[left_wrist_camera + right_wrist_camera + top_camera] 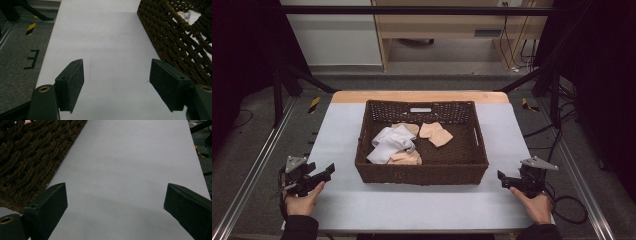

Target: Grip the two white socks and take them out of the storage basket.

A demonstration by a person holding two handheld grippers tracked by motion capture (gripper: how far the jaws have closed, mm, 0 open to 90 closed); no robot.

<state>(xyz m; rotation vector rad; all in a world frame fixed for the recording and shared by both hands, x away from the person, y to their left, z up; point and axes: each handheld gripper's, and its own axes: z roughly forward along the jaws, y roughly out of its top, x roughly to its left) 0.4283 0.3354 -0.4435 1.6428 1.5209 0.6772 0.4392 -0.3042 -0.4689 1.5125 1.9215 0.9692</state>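
Sitting at the middle of the table (pixel 337 200), the brown wicker basket (pixel 422 167) holds the socks: a white pair (pixel 388 143) bunched toward its 9 o'clock side, one peach sock (pixel 435 134) toward 1 o'clock, another (pixel 406 158) at 6 o'clock, and what may be a third (pixel 408 128) peeking out at 12, though the heap hides too much to be sure. The left gripper (pixel 324 173) rests on the cloth at the basket's 8 o'clock, jaws spread wide with nothing between them; the right gripper (pixel 504 180) rests at 4 o'clock, likewise agape and empty. Reaching in well probably means coming over the rim from above, pinching a single loose sock at its free edge, not the pile. One basket, two grippers.
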